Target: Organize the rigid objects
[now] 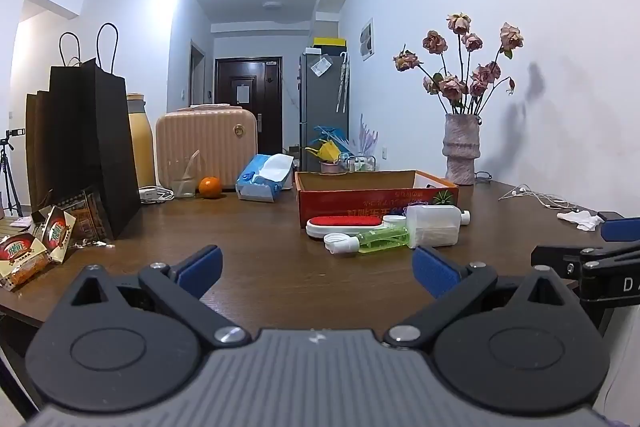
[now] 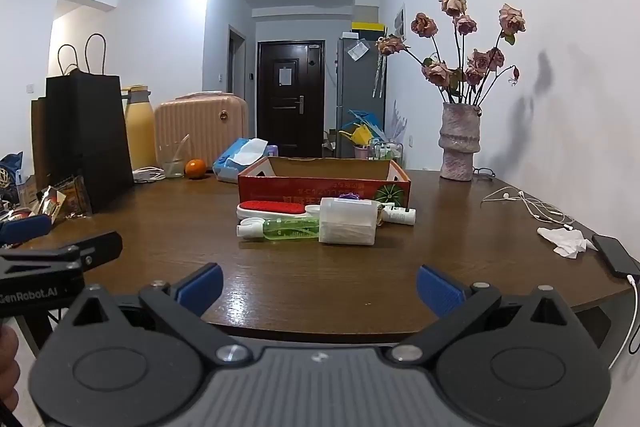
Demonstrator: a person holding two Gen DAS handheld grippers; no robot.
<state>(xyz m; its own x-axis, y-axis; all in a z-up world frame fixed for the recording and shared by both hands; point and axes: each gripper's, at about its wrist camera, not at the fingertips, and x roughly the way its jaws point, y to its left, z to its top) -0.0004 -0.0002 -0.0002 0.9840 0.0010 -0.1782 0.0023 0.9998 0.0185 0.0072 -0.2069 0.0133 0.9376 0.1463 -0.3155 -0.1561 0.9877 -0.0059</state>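
Note:
A red cardboard box (image 1: 376,197) (image 2: 324,187) stands open on the brown table. In front of it lie a red-topped white brush (image 1: 344,225) (image 2: 274,209), a green clear bottle (image 1: 372,241) (image 2: 284,227), a white translucent container (image 1: 434,225) (image 2: 348,221) and a small white tube (image 2: 398,215). My left gripper (image 1: 318,271) is open and empty, near the table's front edge, short of these objects. My right gripper (image 2: 320,287) is open and empty, also at the front edge. Each gripper shows at the side of the other's view.
A black paper bag (image 1: 86,143), snack packets (image 1: 36,247), a pink case (image 1: 206,147), an orange (image 1: 210,187), a glass (image 1: 184,179) and tissues (image 1: 264,177) stand at the left and back. A vase of roses (image 1: 460,151), earphones (image 2: 528,205), crumpled tissue (image 2: 566,241) and a phone (image 2: 616,255) are on the right.

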